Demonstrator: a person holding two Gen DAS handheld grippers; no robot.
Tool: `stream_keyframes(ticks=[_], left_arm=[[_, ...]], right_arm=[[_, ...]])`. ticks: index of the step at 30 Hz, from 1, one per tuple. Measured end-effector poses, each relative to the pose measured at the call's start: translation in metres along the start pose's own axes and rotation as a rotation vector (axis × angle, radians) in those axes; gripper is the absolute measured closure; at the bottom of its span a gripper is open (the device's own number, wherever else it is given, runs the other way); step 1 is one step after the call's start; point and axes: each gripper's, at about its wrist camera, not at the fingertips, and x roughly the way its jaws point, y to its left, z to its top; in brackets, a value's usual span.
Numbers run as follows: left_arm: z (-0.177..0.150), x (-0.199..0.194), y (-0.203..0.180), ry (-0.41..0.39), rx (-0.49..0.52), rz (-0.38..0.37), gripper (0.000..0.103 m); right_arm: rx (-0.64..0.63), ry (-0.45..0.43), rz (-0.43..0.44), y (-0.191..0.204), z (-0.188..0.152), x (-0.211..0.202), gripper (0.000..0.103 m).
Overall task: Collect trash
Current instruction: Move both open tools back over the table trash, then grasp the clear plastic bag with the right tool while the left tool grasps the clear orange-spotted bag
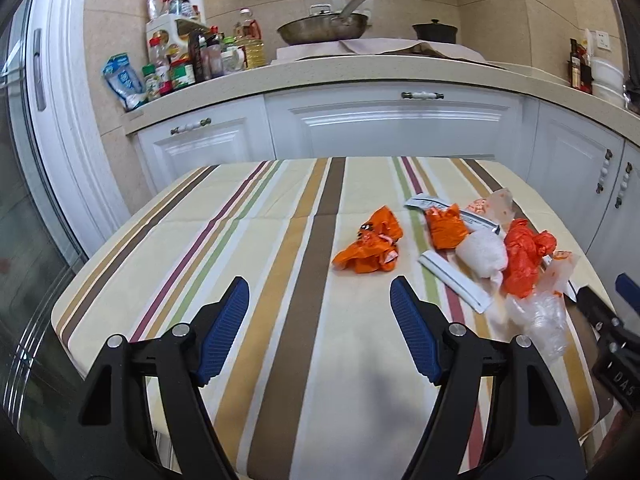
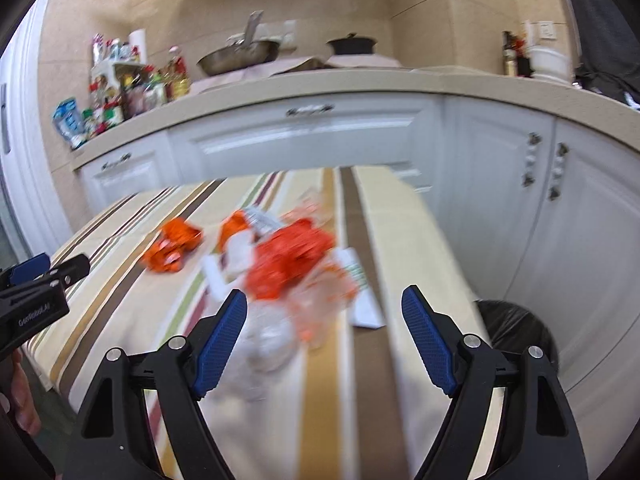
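Note:
On the striped tablecloth (image 1: 200, 240) a crumpled orange wrapper (image 1: 370, 244) lies alone, just ahead of my open left gripper (image 1: 320, 296), which holds nothing. To its right is a pile of trash: a second orange wrapper (image 1: 444, 226), a white wad (image 1: 482, 254), a red-orange plastic bag (image 1: 524, 256), white paper strips (image 1: 456, 280) and clear plastic (image 1: 544, 320). In the blurred right wrist view my right gripper (image 2: 324, 304) stands open over the near edge of that pile (image 2: 288, 264), with the clear plastic (image 2: 268, 340) below its left finger. Nothing is pressed between its pads.
A bin with a black liner (image 2: 516, 328) stands on the floor at the table's right side. White cabinets (image 1: 392, 124) and a counter with bottles (image 1: 180, 64), a pan (image 1: 324, 28) and a pot sit behind. A hand (image 2: 20, 400) holds the left gripper (image 2: 56, 266).

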Motion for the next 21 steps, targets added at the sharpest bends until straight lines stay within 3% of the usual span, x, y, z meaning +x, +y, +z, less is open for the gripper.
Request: stream_keyframes(ticks=[6, 8, 9, 11, 14, 21], left_arm=[[-0.005, 0.005, 0.011, 0.011, -0.027, -0.011, 0.032], [-0.006, 0.008, 0.010, 0.021, -0.026, -0.015, 0.032], [-0.007, 0.009, 0.010, 0.025, -0.025, -0.015, 0.032], [-0.009, 0.011, 0.008, 0.031, -0.027, -0.020, 0.032], [-0.010, 0.014, 0.004, 0.036, -0.020, -0.029, 0.032], [-0.013, 0.015, -0.016, 0.049, 0.004, -0.061, 0.032]], right_arm=[[-0.078, 0.005, 0.045, 0.036, -0.009, 0.001, 0.027], [-0.127, 0.020, 0.032, 0.047, -0.015, 0.009, 0.037], [-0.141, 0.038, 0.030, 0.049, -0.017, 0.013, 0.050], [-0.145, 0.048, 0.033, 0.051, -0.021, 0.016, 0.054], [-0.166, 0.026, 0.037, 0.051, -0.023, 0.008, 0.076], [-0.179, 0.018, 0.059, 0.048, -0.022, -0.002, 0.077]])
